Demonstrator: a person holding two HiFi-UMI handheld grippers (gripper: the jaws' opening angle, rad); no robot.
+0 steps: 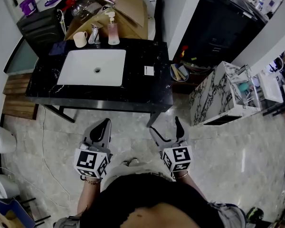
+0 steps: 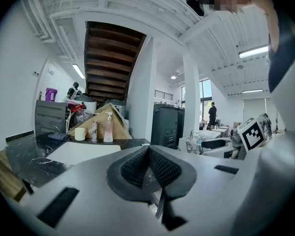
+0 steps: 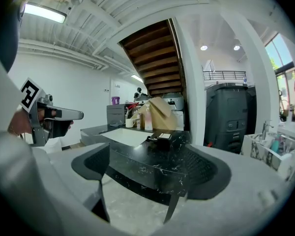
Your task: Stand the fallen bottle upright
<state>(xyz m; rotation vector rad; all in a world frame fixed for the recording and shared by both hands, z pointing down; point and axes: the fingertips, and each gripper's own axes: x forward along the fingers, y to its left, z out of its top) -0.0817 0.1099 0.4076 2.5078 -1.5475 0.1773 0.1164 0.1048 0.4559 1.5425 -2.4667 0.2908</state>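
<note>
The bottle (image 1: pixel 113 30) stands upright on the tabletop (image 1: pixel 142 91); it looks light and slippery, so I'd grip mid-body. My left jaws are pressed together, my right jaws spread, empty.

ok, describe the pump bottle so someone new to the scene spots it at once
Find the black marble counter with the white sink. Behind the sink stand a cream mug, a chrome tap and the pump bottle, rightmost. It is the tallest, upright, pink with a white pump.
</note>
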